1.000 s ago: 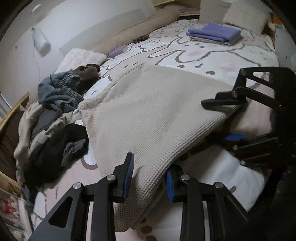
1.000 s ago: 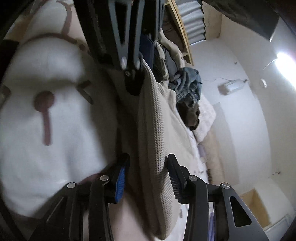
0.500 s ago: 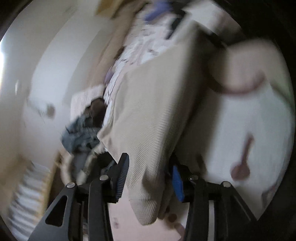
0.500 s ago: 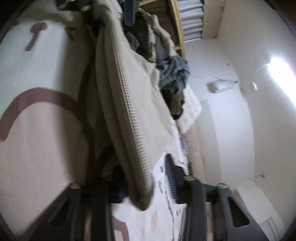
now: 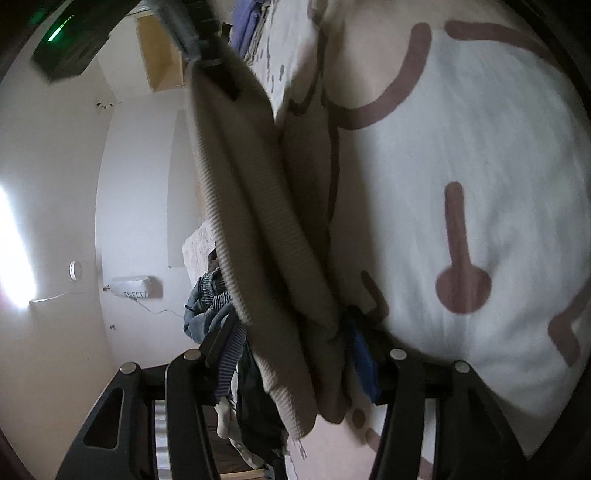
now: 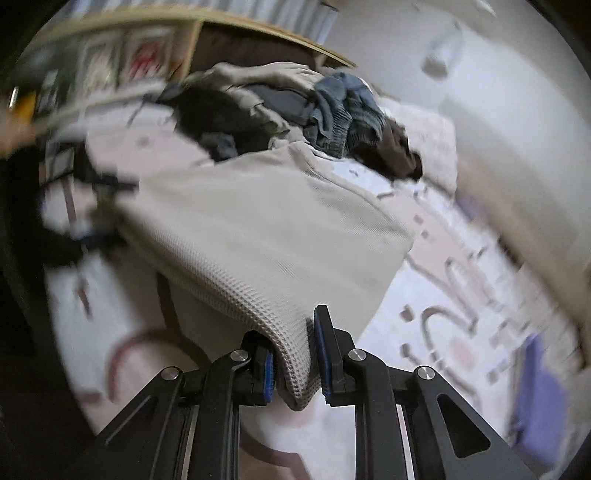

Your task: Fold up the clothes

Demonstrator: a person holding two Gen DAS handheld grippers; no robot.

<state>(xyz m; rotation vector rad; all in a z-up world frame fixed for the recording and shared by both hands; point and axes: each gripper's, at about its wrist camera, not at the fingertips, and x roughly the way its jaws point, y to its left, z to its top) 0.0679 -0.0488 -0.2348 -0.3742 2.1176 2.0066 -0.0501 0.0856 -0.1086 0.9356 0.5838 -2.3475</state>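
A beige waffle-knit garment is stretched between both grippers above the patterned bedspread. My right gripper is shut on one folded edge of it. My left gripper is shut on another edge; in the left wrist view the garment hangs in folds down the middle, and the right gripper shows dimly at the top. The left gripper appears blurred at the left in the right wrist view.
A pile of unfolded clothes lies at the bed's far side by a wooden shelf. A folded purple stack sits at right. The white wall is beside the bed.
Both grippers have closed on the beige garment and lifted it off the bed. Both cameras have swung round sharply; the garment now hangs between them.
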